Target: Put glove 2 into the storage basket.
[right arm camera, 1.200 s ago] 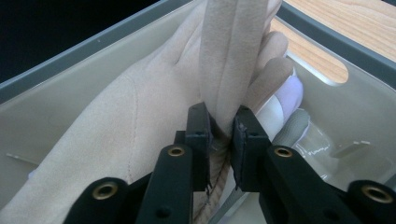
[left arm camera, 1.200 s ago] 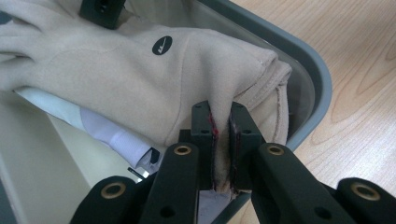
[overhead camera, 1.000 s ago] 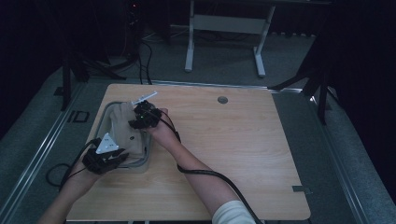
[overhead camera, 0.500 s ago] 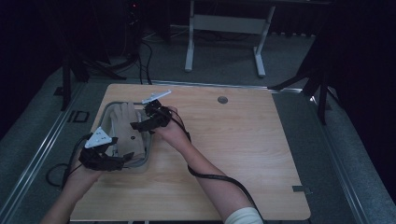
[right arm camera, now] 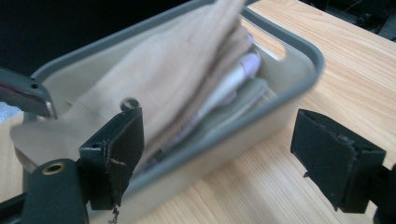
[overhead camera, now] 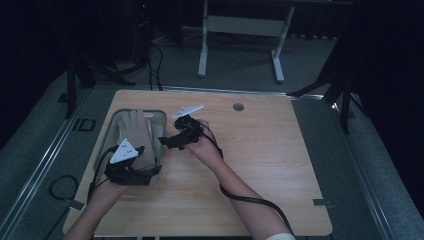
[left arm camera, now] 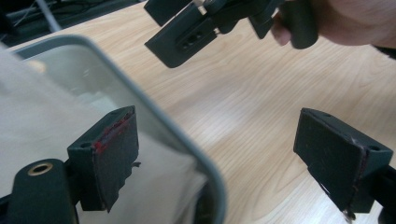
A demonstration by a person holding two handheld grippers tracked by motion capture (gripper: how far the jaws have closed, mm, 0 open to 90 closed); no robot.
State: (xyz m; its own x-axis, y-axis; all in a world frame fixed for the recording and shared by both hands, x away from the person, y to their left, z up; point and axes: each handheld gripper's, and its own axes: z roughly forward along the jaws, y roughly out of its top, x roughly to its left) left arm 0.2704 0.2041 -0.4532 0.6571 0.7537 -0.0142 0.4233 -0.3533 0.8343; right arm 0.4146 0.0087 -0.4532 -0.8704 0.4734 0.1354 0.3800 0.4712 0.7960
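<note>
Since the earlier high views, the right gripper (overhead camera: 167,141) has been drawn away from the far corner of the bin toward its right rim, while the left gripper (overhead camera: 150,172) has been kept at the near end.

The left gripper is seen with its jaws spread wide and nothing between them; in the left gripper view one jaw hangs over the cloth inside the bin and the other over bare table, so the rim (left arm camera: 187,144) is straddled. The right gripper is likewise held wide open and empty, its jaws pointed at about 9 o'clock toward the bin wall (right arm camera: 261,116).

From the left gripper the folded cloths (overhead camera: 135,135) lie at roughly 12 o'clock; from the right gripper, at about 9 o'clock and just beside it. The long axis of the bin (overhead camera: 160,116), and of the stack in it, runs from 12 to 6 o'clock on the table. Both grippers are near; the left is judged the nearer, since it is already over the cloth.

The cloths are soft, beige, woven and layered, with a paler lilac fold (right arm camera: 247,65) tucked between them. The bin is a grey, rounded-corner tub of smooth plastic with translucent walls. The table (overhead camera: 270,165) is light wood-grain laminate.
</note>
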